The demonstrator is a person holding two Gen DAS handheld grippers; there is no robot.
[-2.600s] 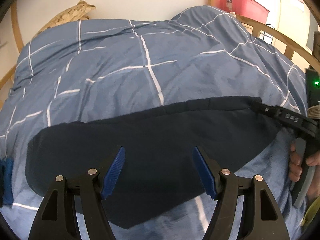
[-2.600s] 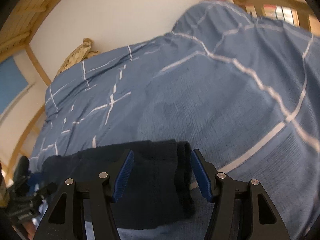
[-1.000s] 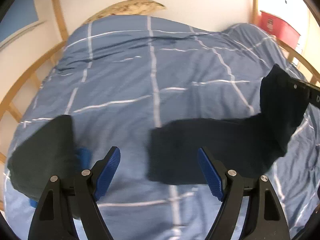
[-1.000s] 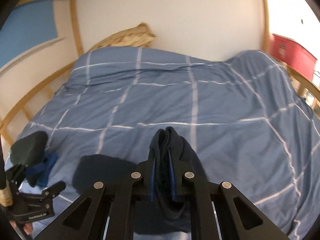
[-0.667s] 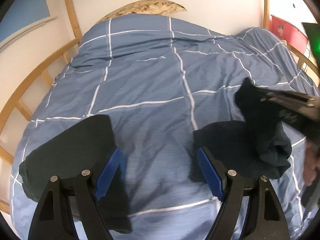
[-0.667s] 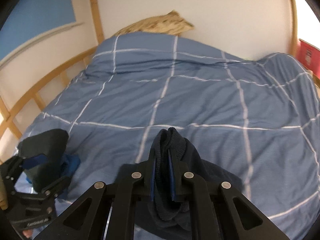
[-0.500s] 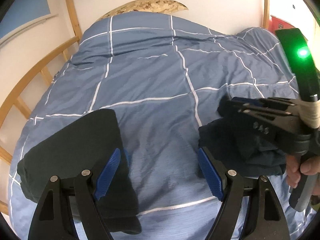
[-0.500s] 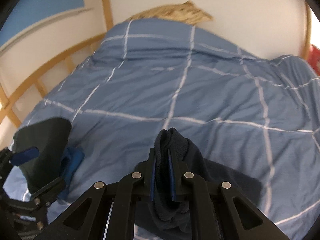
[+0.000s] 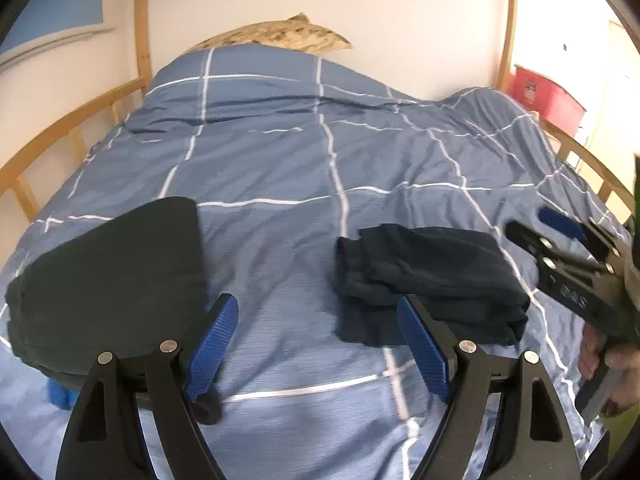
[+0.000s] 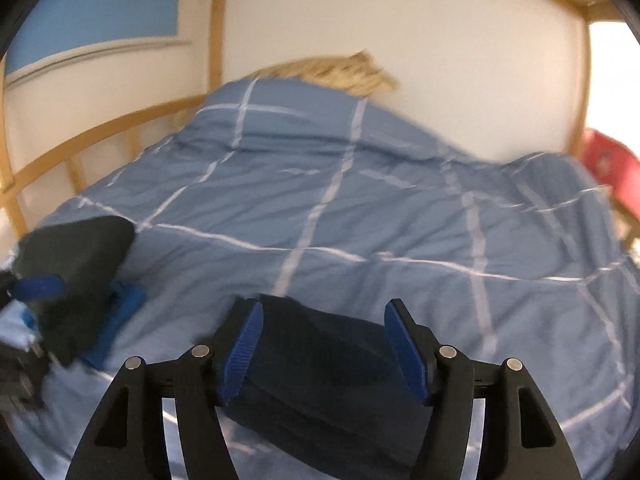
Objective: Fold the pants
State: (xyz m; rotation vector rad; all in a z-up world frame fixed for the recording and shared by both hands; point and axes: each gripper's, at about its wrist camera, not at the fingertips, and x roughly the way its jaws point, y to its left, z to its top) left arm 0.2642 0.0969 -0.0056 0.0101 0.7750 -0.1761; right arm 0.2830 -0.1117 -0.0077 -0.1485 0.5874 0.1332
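Setting: We see a bed covered by a blue duvet (image 9: 304,168) with thin white grid lines, a wooden bed frame (image 9: 72,128) along its left side and a pale wall behind.

Pants: The navy pants (image 9: 428,280) lie folded into a thick, compact bundle on the duvet, toward the near right part of the bed. In the right wrist view the same bundle (image 10: 320,364) fills the space just ahead of the camera.

Left gripper: We hold the left gripper (image 9: 320,340) with its blue-padded fingers spread wide and nothing between them. It hovers over bare duvet, and the pants sit just beyond its right finger.

Right gripper: The right gripper (image 10: 326,350) has its jaws wide apart, one on each side of the folded pants. We cannot tell whether the pads touch the cloth. From the left wrist view we see this gripper (image 9: 560,240) at the right edge, just beside the bundle, with a hand (image 9: 612,368) on its handle.

Other clothing: A second dark folded garment (image 9: 112,276) lies at the near left of the bed, well apart from the pants. A bright blue cloth (image 10: 120,312) shows from under it.

Far end: A tan patterned pillow (image 9: 276,36) rests against the wall. A red box (image 9: 548,92) stands beyond the bed on the right.
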